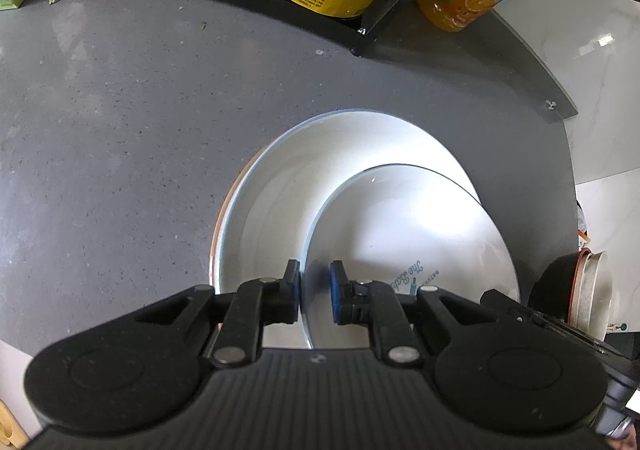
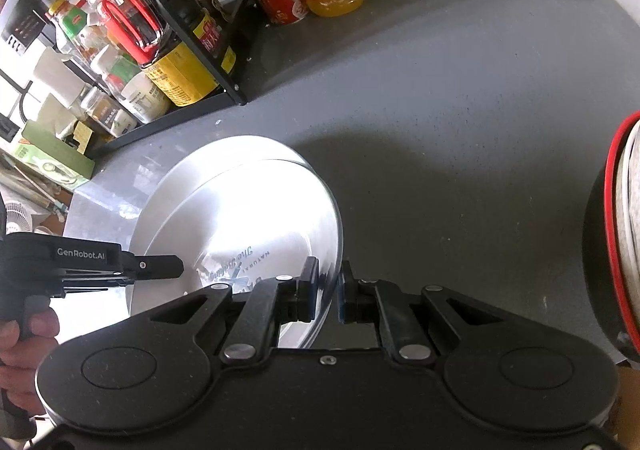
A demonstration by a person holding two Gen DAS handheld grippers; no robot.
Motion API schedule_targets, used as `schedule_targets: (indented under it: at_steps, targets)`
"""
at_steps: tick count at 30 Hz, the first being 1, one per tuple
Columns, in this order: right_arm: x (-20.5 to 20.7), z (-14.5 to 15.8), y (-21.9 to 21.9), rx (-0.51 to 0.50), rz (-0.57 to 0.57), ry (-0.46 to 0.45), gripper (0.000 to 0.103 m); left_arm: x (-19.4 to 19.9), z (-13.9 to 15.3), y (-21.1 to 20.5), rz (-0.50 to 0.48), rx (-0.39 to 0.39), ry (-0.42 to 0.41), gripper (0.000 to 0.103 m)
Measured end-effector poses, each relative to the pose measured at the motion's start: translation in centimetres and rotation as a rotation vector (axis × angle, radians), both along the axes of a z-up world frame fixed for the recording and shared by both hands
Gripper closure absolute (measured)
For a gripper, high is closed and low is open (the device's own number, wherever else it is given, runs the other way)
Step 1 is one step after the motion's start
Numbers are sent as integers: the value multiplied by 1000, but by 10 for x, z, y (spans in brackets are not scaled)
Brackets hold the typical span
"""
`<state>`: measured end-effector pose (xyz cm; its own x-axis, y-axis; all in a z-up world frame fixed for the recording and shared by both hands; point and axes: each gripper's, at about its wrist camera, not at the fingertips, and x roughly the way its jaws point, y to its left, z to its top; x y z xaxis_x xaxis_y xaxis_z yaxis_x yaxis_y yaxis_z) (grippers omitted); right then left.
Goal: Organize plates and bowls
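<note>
- Plates are the matter here: a small white plate (image 1: 412,234) with printed lettering lies tilted inside a larger white plate (image 1: 272,186), both on the grey counter (image 1: 104,122).
- Left gripper (image 1: 315,292): its blue pads (image 1: 337,292) sit on either side of the small plate's near rim with a visible gap at the right pad, so the jaws look narrowly parted and not yet clamped.
- Right gripper (image 2: 329,296): its fingers straddle a plate rim at the right edge of the stack; a sliver of gap shows beside the pads, and whether they bite cannot be told. Glare also hides which plate's rim it is.
- To do this step well, each pair of pads should probably close squarely on its rim before any lift, and the two sides should move level so the small plate settles flat and centred instead of scraping.
- Both grippers reach in low from the near side, pointing toward the bottle rack (image 2: 192,62) at the back.
- A hand (image 2: 24,338) wraps the left tool's grip, seen from the right wrist.
- A red-rimmed dish (image 2: 616,234) waits well apart to the right.
</note>
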<state>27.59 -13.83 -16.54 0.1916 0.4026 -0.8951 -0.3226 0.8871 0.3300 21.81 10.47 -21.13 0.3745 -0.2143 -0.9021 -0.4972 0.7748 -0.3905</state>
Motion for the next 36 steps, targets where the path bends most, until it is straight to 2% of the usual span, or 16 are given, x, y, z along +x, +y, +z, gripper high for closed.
schedule_targets:
  at_steps: [10, 20, 25, 28, 30, 36]
  targets:
    - [0, -2, 10, -37, 14, -9, 93, 2, -5, 2, 2, 22, -1, 88]
    - [-3, -3, 26, -113, 41, -41, 89, 5, 4, 9, -23, 76, 47, 84]
    - [-3, -4, 27, -118, 34, -39, 88, 0, 20, 15, -27, 79, 38, 72]
    - [-4, -5, 29, -125, 26, -37, 86, -4, 32, 14, -31, 89, 16, 52]
    - [-7, -7, 31, -135, 27, -37, 85, -6, 38, 12, -35, 124, 6, 37]
    - [-16, -6, 34, -154, 22, -65, 81, -16, 40, 10, -41, 182, -3, 36]
